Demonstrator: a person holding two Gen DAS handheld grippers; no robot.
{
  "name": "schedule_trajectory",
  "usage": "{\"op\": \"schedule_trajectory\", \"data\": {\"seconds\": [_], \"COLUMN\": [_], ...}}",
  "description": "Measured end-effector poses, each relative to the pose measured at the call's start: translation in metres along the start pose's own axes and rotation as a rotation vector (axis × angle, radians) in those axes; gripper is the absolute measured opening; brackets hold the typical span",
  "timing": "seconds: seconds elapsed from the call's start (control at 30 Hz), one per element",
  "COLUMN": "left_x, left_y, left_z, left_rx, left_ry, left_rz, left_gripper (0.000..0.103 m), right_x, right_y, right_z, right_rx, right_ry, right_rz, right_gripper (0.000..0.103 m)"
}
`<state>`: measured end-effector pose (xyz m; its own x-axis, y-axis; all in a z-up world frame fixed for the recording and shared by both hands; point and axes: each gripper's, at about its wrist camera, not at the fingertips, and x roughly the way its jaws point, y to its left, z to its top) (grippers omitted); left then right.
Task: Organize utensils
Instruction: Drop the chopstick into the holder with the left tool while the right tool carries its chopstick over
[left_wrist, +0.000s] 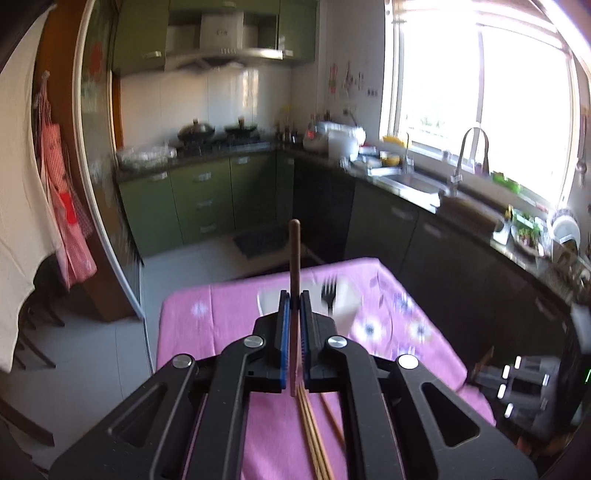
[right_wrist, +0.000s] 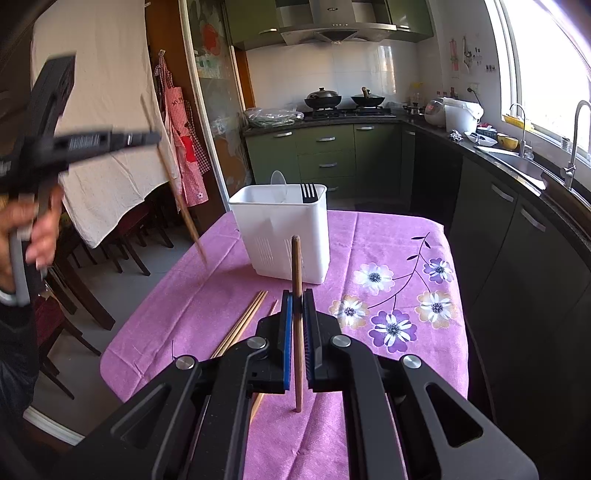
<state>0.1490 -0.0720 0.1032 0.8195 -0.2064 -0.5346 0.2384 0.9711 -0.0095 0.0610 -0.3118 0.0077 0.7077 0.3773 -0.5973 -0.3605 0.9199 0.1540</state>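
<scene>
Right wrist view: right gripper (right_wrist: 297, 295) clenched on one chopstick (right_wrist: 296, 280), held upright above the table's (right_wrist: 406, 236) near edge. Left gripper (right_wrist: 147, 138), raised off the left edge, likewise grips a chopstick (right_wrist: 184, 214). White holder (right_wrist: 280, 236) stands near the far edge with a fork (right_wrist: 308, 192) and spoon (right_wrist: 279, 184) inside; loose chopsticks (right_wrist: 242, 325) lie before it. Step: carrying chopsticks to the holder. Next: tip each over an open compartment, then release.
</scene>
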Motion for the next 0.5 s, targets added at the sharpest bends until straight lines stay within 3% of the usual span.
{"op": "schedule_trajectory", "data": {"seconds": [0.13, 0.23, 0.33, 0.5], "left_x": [0.005, 0.017, 0.039, 0.078], "left_y": [0.002, 0.001, 0.001, 0.010], "left_z": [0.039, 0.054, 0.058, 0.045], "left_rx": [-0.021, -0.027, -0.032, -0.053], "left_ry": [-0.093, -0.118, -0.107, -0.019], "left_rz": [0.019, 0.033, 0.047, 0.053], "left_gripper": [0.005, 0.005, 0.005, 0.005], "right_x": [0.001, 0.001, 0.001, 0.001], "right_y": [0.000, -0.002, -0.001, -0.004], "right_z": [0.000, 0.000, 0.000, 0.001], "right_rx": [-0.003, -0.003, -0.001, 0.005], "right_ry": [0.001, 0.002, 0.001, 0.004], "right_rz": [0.002, 0.004, 0.004, 0.005], "right_gripper": [0.006, 0.006, 0.006, 0.006]}}
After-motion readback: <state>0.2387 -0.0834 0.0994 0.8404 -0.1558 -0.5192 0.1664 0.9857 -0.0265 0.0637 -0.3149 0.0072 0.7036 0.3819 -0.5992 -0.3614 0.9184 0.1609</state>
